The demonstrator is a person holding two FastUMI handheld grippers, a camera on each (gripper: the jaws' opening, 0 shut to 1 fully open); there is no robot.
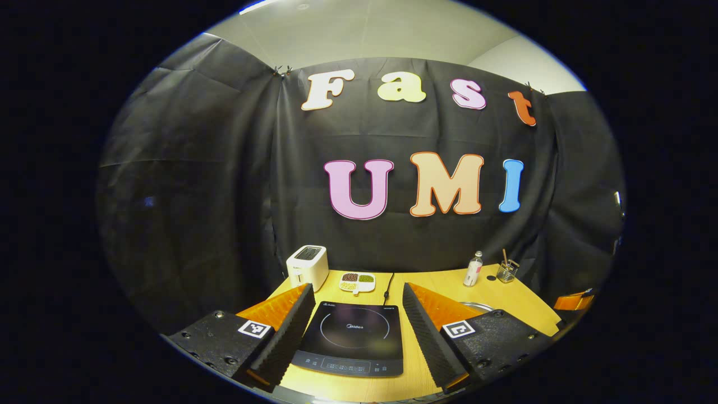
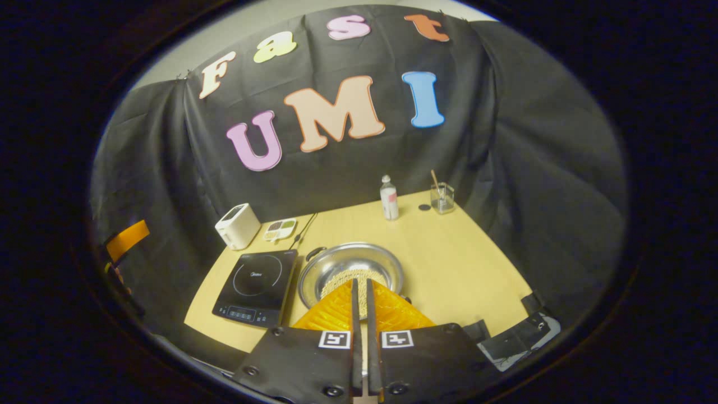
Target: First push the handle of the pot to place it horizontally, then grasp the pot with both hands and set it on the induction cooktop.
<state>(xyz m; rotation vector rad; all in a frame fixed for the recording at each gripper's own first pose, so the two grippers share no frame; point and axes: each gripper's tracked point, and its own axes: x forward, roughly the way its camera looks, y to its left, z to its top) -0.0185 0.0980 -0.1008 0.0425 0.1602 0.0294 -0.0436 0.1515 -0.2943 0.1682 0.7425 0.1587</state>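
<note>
The pot (image 2: 350, 272), a wide steel bowl of pale grains, sits at lower centre of the right gripper view beside the cooktop (image 2: 257, 287); likely heavy, rigid and slick, best taken by its rim handles (image 2: 315, 252). The right gripper (image 2: 359, 297) is pressed together, empty, while the left gripper (image 1: 356, 331) hangs spread above the cooktop.

Dim booth, soft overhead light, sharp centre, strong fisheye bending and darkening at edges

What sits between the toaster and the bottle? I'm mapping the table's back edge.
In the right gripper view, a small divided dish and a black cord lie between the toaster and the bottle.
</note>
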